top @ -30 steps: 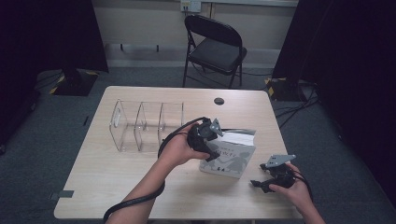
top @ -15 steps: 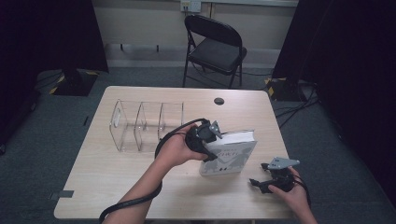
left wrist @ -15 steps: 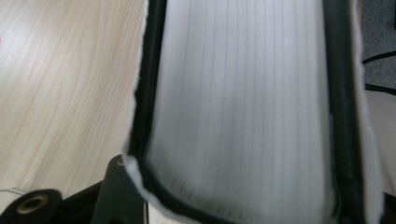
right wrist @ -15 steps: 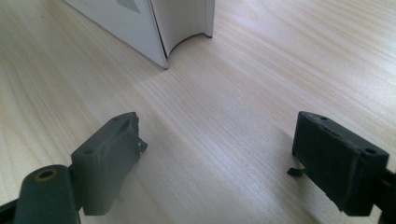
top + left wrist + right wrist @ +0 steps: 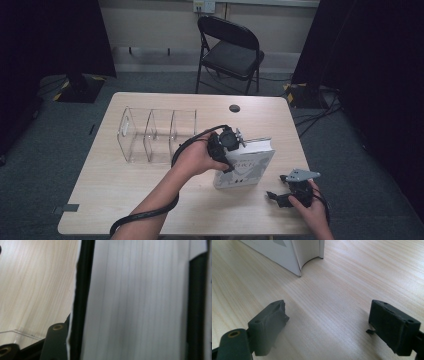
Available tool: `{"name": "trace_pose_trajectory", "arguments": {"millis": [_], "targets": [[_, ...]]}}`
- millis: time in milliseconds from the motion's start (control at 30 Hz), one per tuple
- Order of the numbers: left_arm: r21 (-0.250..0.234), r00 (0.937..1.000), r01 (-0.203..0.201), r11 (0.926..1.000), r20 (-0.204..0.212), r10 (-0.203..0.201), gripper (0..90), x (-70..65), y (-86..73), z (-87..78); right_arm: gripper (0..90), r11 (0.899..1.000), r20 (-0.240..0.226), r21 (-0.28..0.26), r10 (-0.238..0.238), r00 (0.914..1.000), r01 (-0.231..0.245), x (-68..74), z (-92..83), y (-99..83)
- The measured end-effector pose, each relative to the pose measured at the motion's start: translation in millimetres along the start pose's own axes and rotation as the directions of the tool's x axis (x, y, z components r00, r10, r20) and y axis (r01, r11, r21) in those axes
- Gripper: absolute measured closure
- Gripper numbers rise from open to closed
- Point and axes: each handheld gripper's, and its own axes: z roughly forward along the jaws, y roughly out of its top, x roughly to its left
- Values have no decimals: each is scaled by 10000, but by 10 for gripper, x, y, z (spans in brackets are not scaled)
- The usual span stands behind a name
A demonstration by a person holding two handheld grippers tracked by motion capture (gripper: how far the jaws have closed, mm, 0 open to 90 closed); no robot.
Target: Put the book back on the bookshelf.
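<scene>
A white book (image 5: 247, 167) stands tilted on its lower edge on the table, right of centre. My left gripper (image 5: 236, 148) is shut on its top left corner. The left gripper view has the pale page block (image 5: 135, 300) between the two black jaws. Those jaws have just been opening a little, with the book still between them. My right gripper (image 5: 276, 186) rests open near the table's front right, nothing between its pads (image 5: 270, 315). Its jaws point at the book's lower corner (image 5: 287, 257), which stands a short way ahead.
A clear plastic organizer (image 5: 155, 132) with upright dividers stands left of the book. A small black round cap (image 5: 234, 108) lies near the far edge of the wooden table (image 5: 115, 200). A black folding chair (image 5: 230, 50) stands behind the table. The left gripper's cable trails off the front edge.
The book has been tipped up from lying nearly flat to standing on its edge, with the left gripper on its top. The right gripper has stayed where it was.
</scene>
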Motion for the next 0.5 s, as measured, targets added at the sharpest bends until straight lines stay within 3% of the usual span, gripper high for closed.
{"name": "trace_pose_trajectory", "arguments": {"millis": [133, 200, 300, 500], "targets": [[152, 9995, 49, 9999, 314, -53, 486, -27, 11, -23, 133, 10000, -4, 6, 17, 10000, -17, 1, 0, 0], [160, 9995, -138, 9998, 270, 133, 503, -48, 10, -32, 134, 10000, 31, 18, 29, 10000, -29, 0, 0, 2], [150, 9998, -95, 9998, 181, 92, 509, -67, -10, -46, 134, 10000, 44, 12, 35, 10000, -35, 0, 1, 2], [211, 9993, 327, 9992, 169, -331, 511, -39, -185, -132, 134, 10000, 45, 10, 29, 10000, -29, 0, 1, 3]]}}
